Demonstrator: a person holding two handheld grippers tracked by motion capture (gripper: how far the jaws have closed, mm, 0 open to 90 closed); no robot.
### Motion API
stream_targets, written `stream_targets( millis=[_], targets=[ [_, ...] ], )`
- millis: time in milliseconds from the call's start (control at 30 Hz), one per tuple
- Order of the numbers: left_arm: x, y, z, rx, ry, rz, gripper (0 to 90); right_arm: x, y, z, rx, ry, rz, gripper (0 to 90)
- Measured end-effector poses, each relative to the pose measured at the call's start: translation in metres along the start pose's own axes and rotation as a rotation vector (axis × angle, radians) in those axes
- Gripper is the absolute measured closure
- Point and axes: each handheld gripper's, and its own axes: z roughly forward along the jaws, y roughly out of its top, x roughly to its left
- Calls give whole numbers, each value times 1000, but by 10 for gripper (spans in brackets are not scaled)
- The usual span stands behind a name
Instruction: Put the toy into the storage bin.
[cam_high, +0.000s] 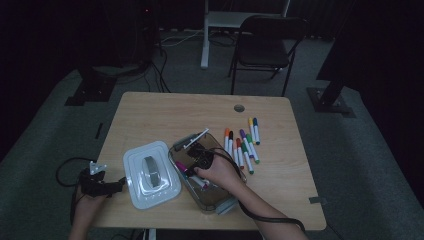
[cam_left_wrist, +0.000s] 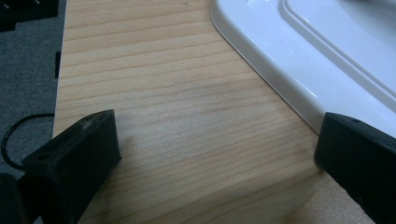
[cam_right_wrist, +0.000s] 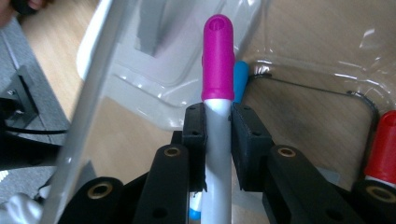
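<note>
My right gripper (cam_right_wrist: 218, 122) is shut on a white marker with a magenta cap (cam_right_wrist: 218, 60), held inside the clear plastic box (cam_high: 220, 202). That marker's cap (cam_high: 181, 167) points toward the box's left wall in the high view, where the right gripper (cam_high: 192, 167) sits low in the box. A blue-capped marker (cam_right_wrist: 240, 79) and a red-capped marker (cam_right_wrist: 384, 145) lie in the box beside it. My left gripper (cam_left_wrist: 217, 149) stands open over bare wood at the table's left front, its right jaw next to the white lid (cam_left_wrist: 299, 65). In the high view the left gripper (cam_high: 115, 186) rests just left of the lid (cam_high: 150, 173).
Several coloured markers (cam_high: 243, 145) lie in a row on the table right of the box. A round grommet hole (cam_high: 239, 108) sits near the far edge. A black folding chair (cam_high: 265, 45) and a white desk leg (cam_high: 205, 35) stand beyond the table.
</note>
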Motion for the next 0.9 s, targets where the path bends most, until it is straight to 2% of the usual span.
stream_targets(
  millis=[300,467,600,633,700,833,900],
  targets=[
    [0,0,0,0,-1,-2,5,-1,1,11,67,-13,2,767],
    [0,0,0,1,-1,-1,5,2,1,20,136,-35,-14,765],
    [0,0,0,1,-1,-1,5,4,2,25,171,-55,-37,762],
    [0,0,0,0,-1,-2,5,4,2,25,188,-46,-38,761],
    [0,0,0,0,-1,-2,5,3,2,26,185,-22,-27,760],
    [0,0,0,0,-1,-1,5,2,1,31,227,-30,-43,754],
    [0,0,0,0,-1,-2,5,3,1,31,226,-27,-37,754]
  ],
)
